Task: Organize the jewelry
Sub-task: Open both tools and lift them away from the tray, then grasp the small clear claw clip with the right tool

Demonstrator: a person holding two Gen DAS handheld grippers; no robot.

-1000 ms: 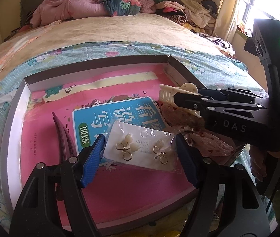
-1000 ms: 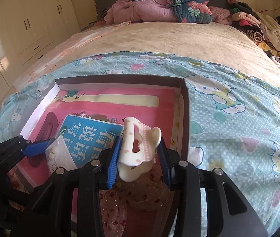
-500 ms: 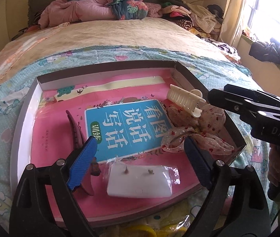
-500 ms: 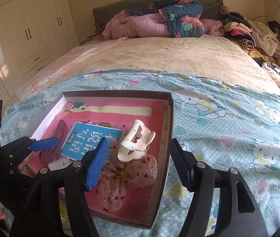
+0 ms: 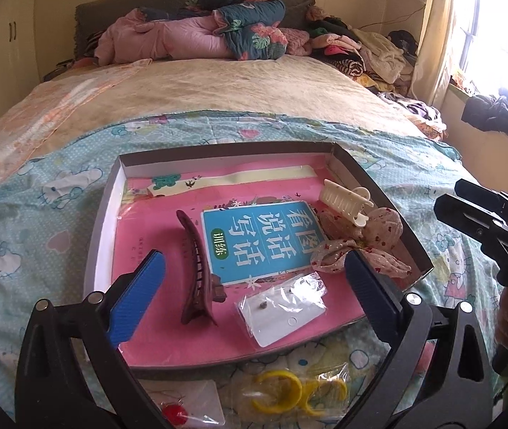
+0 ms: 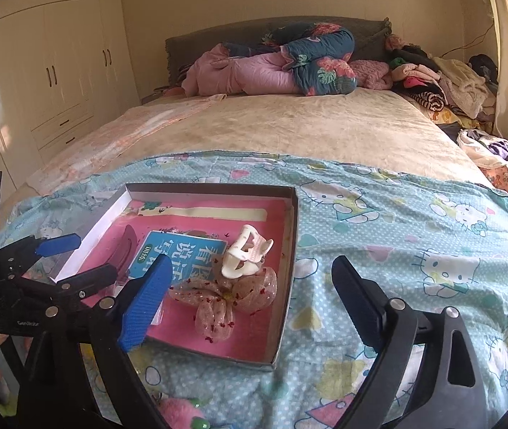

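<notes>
A shallow box tray (image 5: 103,221) with a pink liner lies on the Hello Kitty bedspread; it also shows in the right wrist view (image 6: 291,250). In it lie a brown hair clip (image 5: 196,268), a blue booklet (image 5: 261,239), a cream claw clip (image 5: 345,200) (image 6: 245,255), a sheer pink bow (image 5: 361,246) (image 6: 225,300) and a bagged earring card (image 5: 282,311). My left gripper (image 5: 250,296) is open and empty, above the tray's near edge. My right gripper (image 6: 250,300) is open and empty, above the tray's right side.
In front of the tray lie bagged yellow rings (image 5: 289,393) and a card with a red bead (image 5: 179,407). A pink fluffy item (image 6: 179,414) sits at the bed's near edge. Bedding and clothes are piled at the headboard (image 6: 289,64). Wardrobes (image 6: 39,82) stand at left.
My left gripper let go of the earring card, which now lies face down in the tray. My right gripper released the cream claw clip onto the bow. Both grippers pulled back.
</notes>
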